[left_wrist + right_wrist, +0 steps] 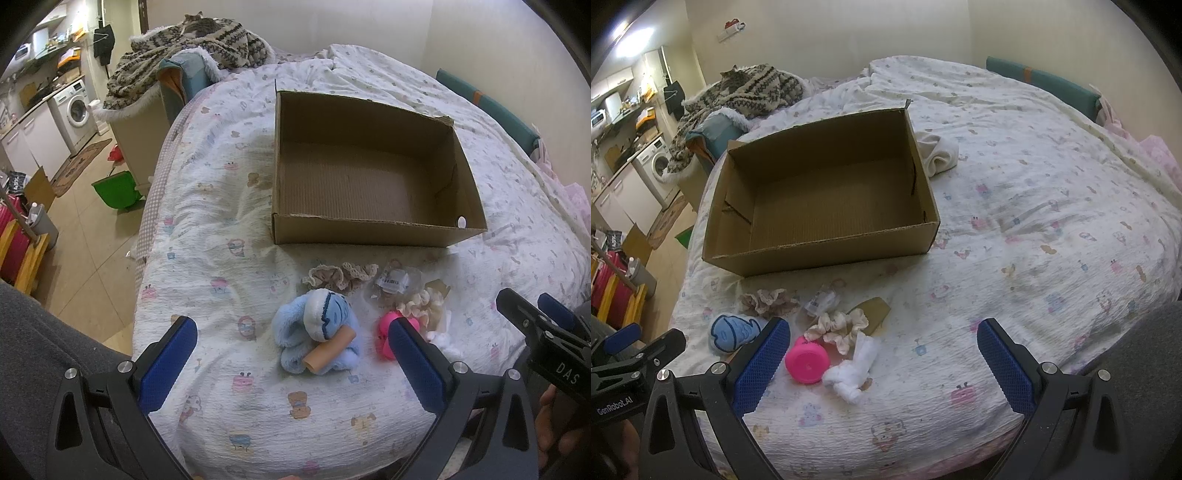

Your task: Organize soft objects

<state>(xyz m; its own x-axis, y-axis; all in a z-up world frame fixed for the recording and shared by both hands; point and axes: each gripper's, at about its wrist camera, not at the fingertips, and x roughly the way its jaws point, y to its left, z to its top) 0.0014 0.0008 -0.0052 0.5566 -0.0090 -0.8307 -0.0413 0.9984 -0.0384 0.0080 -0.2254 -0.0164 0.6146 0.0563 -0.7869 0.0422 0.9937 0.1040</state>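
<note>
An open, empty cardboard box (369, 173) (820, 199) sits on the bed. In front of it lies a cluster of soft items: a blue plush fish (317, 332) (733, 332) with a tan tube (328, 350) on it, a beige scrunchie (340, 277) (764, 301), a cream scrunchie (421, 306) (836, 326), a pink round toy (386, 332) (807, 362), a white knotted cloth (855, 371) and a small plastic bag (393, 282) (820, 301). My left gripper (295, 369) is open and empty just before the fish. My right gripper (882, 365) is open and empty, over the pink toy and white cloth.
A rolled white towel (938, 151) lies right of the box. A patterned blanket with a cat (195, 26) sits on furniture beyond the bed's left side. The floor (85, 258) at left holds a green bin (114, 192) and clutter. The printed bedsheet (1052, 240) spreads to the right.
</note>
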